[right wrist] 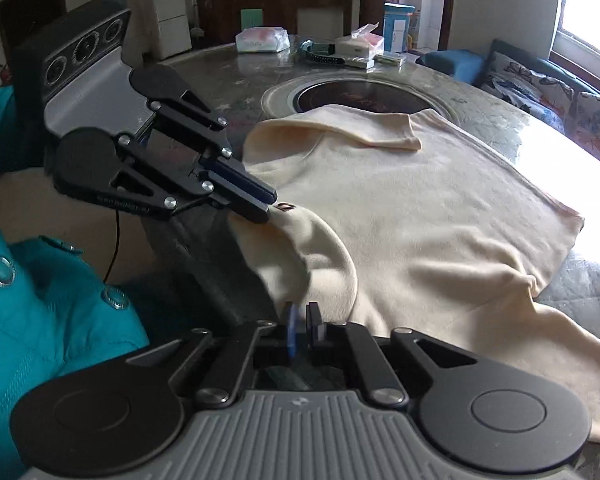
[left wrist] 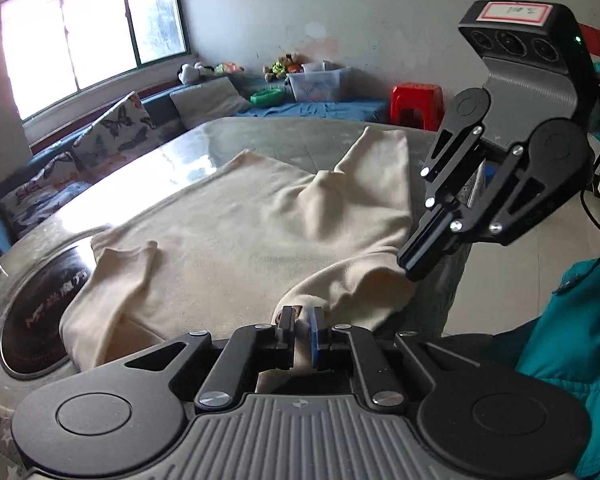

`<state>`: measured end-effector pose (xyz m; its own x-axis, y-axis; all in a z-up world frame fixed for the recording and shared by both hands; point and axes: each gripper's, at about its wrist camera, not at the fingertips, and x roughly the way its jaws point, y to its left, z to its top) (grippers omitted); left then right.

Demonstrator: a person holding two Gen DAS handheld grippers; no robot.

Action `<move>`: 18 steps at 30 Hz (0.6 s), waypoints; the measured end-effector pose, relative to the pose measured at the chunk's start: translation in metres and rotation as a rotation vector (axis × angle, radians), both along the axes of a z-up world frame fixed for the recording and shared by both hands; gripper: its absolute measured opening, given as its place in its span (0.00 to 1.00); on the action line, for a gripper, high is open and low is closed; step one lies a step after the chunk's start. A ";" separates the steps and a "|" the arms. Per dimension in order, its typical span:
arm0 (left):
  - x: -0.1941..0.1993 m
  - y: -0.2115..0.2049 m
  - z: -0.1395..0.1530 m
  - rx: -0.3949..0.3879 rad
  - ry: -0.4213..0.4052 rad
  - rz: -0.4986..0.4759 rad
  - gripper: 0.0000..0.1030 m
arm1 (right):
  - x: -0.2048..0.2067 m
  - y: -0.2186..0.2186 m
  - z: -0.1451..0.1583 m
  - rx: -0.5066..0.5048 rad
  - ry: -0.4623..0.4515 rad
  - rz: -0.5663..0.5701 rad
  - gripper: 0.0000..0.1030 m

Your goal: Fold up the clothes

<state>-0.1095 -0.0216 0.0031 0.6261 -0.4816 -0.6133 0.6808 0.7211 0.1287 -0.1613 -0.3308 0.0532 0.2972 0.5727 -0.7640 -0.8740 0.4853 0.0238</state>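
A cream garment (left wrist: 240,220) (right wrist: 400,200) lies spread on a round stone table (left wrist: 220,136) (right wrist: 228,80), one sleeve folded in. Its near edge rises in a ridge between both grippers, at the table's rim. My left gripper (left wrist: 302,320) (right wrist: 266,208) is shut on that edge, beside a small brown label (right wrist: 284,207). My right gripper (right wrist: 304,316) (left wrist: 410,268) is shut with its tips at the same edge a short way along, and the cloth is drawn up to them.
A sunken round hob (left wrist: 40,300) (right wrist: 352,96) sits mid-table, partly under the garment. Tissue packs (right wrist: 262,40) and boxes (right wrist: 360,46) stand at the far side. A teal jacket (left wrist: 572,320) (right wrist: 40,300) is close behind the grippers. A red stool (left wrist: 416,104) and cushioned sofa (left wrist: 112,128) stand beyond.
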 end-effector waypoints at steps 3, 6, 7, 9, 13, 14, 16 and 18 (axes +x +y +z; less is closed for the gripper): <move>0.005 0.001 0.010 -0.052 -0.017 0.025 0.11 | 0.008 -0.007 0.010 0.040 -0.023 -0.044 0.09; 0.018 -0.006 0.015 -0.074 -0.033 0.057 0.11 | 0.021 -0.012 0.015 0.044 -0.078 -0.117 0.16; 0.023 -0.010 0.014 -0.078 -0.030 0.062 0.11 | 0.027 -0.012 0.015 0.035 -0.095 -0.144 0.20; 0.033 -0.021 0.010 -0.083 -0.011 0.062 0.11 | 0.043 -0.013 0.010 0.018 -0.116 -0.198 0.21; 0.046 -0.042 -0.004 -0.086 0.037 0.037 0.11 | 0.071 -0.016 -0.006 0.002 -0.128 -0.274 0.22; 0.047 -0.046 -0.007 -0.086 0.048 0.027 0.11 | 0.077 -0.017 -0.011 -0.012 -0.140 -0.286 0.24; 0.047 -0.052 -0.013 -0.085 0.069 0.002 0.11 | 0.088 -0.021 -0.020 -0.039 -0.131 -0.330 0.24; 0.044 -0.057 -0.019 -0.076 0.082 -0.024 0.11 | 0.094 -0.030 -0.024 -0.041 -0.112 -0.372 0.23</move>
